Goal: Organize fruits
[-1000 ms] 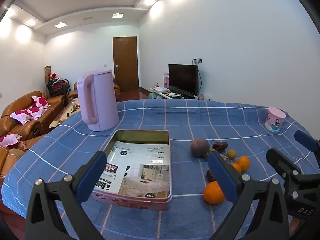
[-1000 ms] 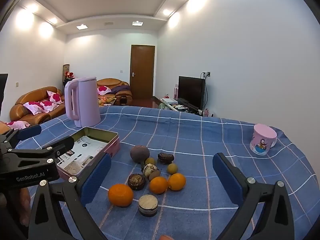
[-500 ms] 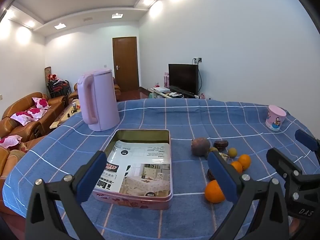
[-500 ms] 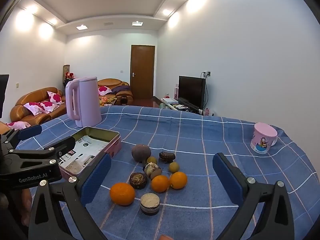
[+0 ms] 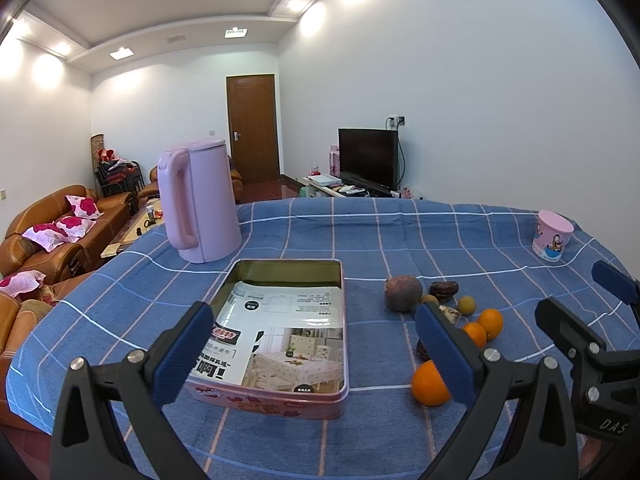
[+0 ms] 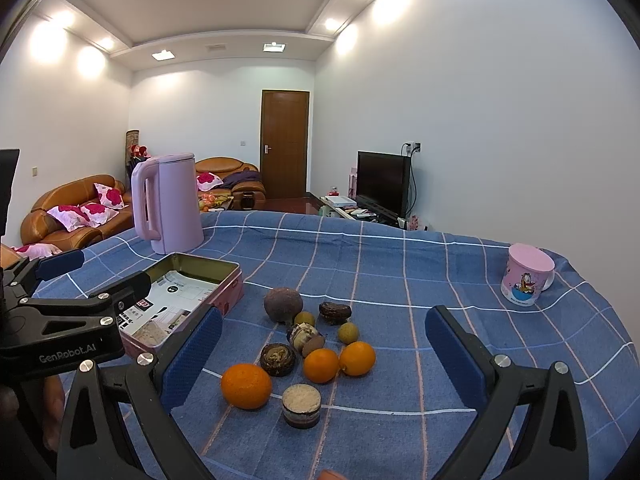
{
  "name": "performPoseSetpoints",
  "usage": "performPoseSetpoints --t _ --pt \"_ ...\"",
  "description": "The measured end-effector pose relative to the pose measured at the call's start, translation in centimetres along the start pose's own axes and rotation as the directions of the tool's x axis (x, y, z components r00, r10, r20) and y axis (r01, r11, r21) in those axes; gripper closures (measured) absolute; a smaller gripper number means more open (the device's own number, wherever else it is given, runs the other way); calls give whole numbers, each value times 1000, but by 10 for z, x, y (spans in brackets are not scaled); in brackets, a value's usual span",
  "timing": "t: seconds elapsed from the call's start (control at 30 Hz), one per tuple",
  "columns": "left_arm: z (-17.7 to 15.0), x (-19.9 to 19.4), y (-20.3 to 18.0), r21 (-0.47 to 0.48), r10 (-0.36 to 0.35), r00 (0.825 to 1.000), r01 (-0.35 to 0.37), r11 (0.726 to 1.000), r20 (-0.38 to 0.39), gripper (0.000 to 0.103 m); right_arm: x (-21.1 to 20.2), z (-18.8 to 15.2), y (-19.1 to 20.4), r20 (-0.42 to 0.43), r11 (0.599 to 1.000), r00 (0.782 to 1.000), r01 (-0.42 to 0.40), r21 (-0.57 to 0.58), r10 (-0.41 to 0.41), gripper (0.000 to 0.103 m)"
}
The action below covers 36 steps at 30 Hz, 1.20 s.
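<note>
Change since a second ago: almost none. Both wrist views have crept a touch closer to the table; no fruit has shifted, nothing has been lifted.

Meaning for task: sorting not begun, in my judgement. This reads as the approach, before a first pick.

Left gripper: spread wide, nothing between its pads. It hovers over the near edge of the table, framing the tin.

Right gripper: also spread wide and unloaded, hovering above the fruit cluster, jaws either side of it without contact.

Tin: pink, rectangular, lid off, lying toward the near-left part of the table. Only a printed leaflet lies inside; no fruit in it.

Fruit cluster: sits on the blue checked cloth just right of the tin, near the table's front edge.

Large orange: nearest the front edge, left side of the cluster.

Two small oranges: touching one another, mid-cluster.

Dark round fruit: the farthest piece back, close to the tin's right wall.

Small greenish fruits: two, between the dark fruit and the oranges.

Brown items: several wrinkled or cake-like pieces mixed in; kind unclear.

Kettle: pink, upright, behind the tin toward the left edge.

Mug: pink, cartoon print, far right edge, well apart from the fruit.

Next, as a guess: right gripper closes on the large orange, the easiest reach.
</note>
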<state>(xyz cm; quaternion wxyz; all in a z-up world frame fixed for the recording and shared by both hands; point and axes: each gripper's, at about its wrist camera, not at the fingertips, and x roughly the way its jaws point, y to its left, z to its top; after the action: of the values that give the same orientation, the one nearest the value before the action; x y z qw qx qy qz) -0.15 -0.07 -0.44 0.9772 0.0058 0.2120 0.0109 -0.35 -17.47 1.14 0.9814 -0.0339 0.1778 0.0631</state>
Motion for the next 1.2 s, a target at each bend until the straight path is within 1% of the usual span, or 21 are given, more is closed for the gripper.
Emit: performPoseSetpoints --t 1.2 --pt "0 0 0 0 -2 1000 2 1000 -1 0 0 -2 3 -4 1000 1000 -8 0 8 1"
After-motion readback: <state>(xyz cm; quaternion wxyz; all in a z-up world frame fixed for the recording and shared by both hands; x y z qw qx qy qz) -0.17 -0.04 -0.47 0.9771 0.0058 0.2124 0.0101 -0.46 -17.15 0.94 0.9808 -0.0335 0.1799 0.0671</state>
